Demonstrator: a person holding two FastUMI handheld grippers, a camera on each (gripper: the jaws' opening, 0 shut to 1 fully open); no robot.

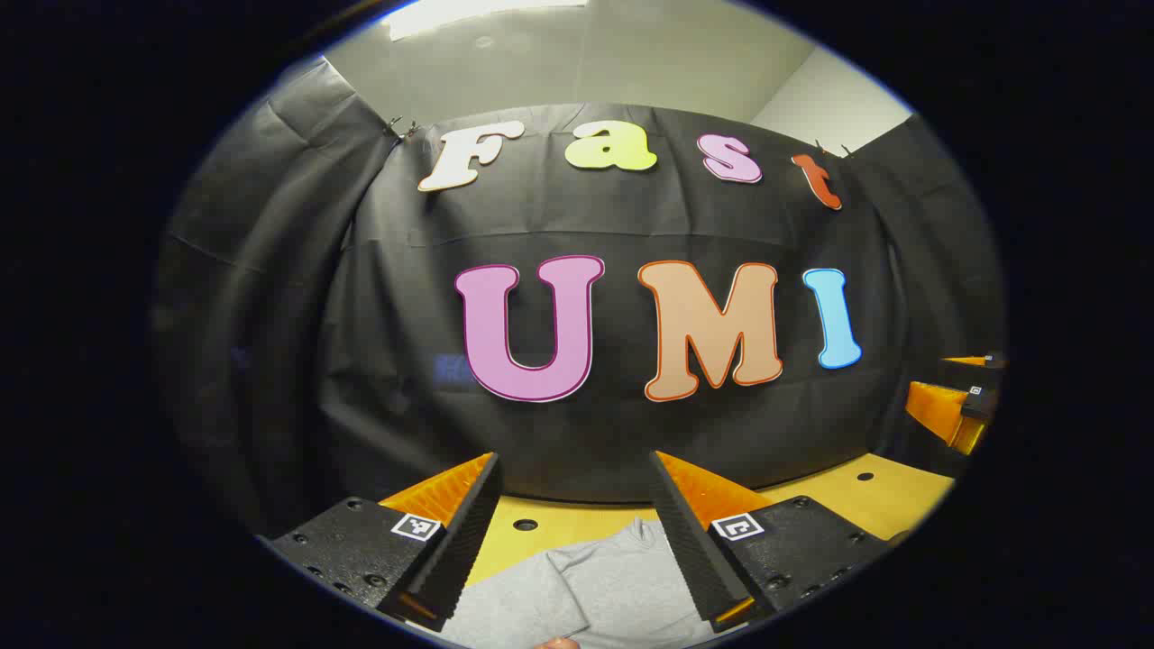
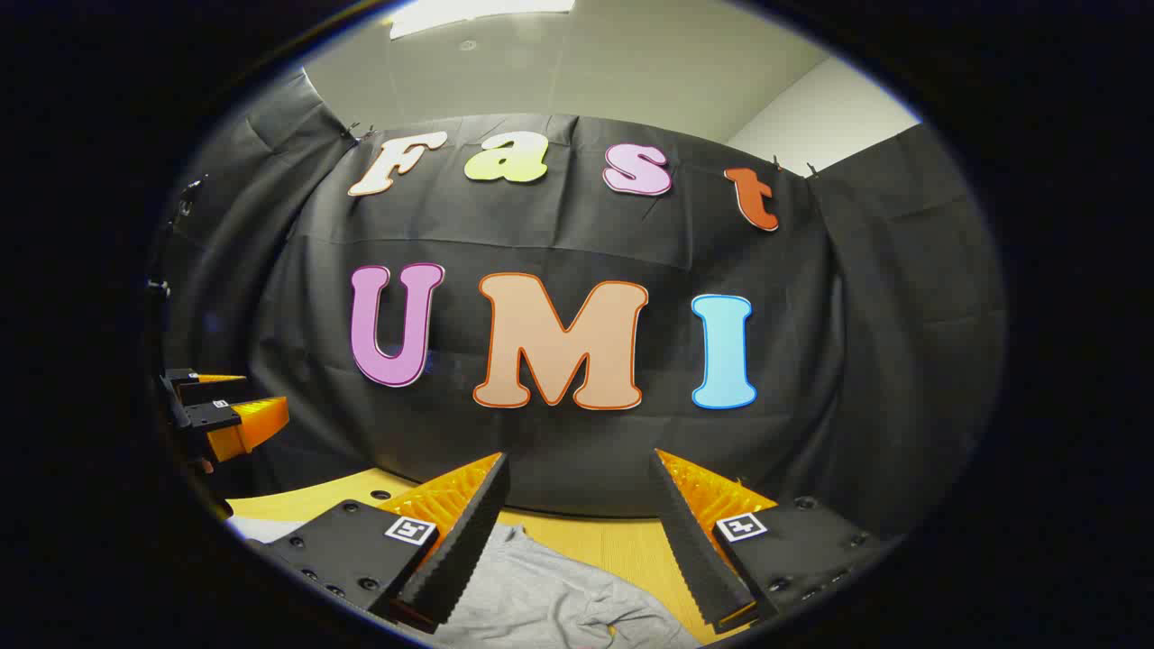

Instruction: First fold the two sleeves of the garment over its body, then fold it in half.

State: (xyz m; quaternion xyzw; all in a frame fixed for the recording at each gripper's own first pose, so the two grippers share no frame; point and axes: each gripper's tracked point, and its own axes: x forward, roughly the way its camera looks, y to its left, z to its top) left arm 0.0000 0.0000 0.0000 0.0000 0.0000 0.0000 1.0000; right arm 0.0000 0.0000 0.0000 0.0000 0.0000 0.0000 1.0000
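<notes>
Left gripper view: my left gripper [image 1: 574, 532] gapes empty above the garment [image 1: 595, 590], seemingly partly folded; right gripper [image 2: 577, 532] likewise.

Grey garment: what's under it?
The grey garment lies on a yellow tabletop with round holes, bare beyond its collar and, in the right gripper view, to its right. Whatever lies beneath the cloth itself is covered.

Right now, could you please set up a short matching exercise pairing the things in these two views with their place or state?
Things:
1. left gripper
2. garment
3. table
4. booth wall

States or places:
a. lies flat on the table
b. hangs behind the table
c. jaws open, above the garment
d. bare wood with holes

Pairs: 1-c, 2-a, 3-d, 4-b
</notes>
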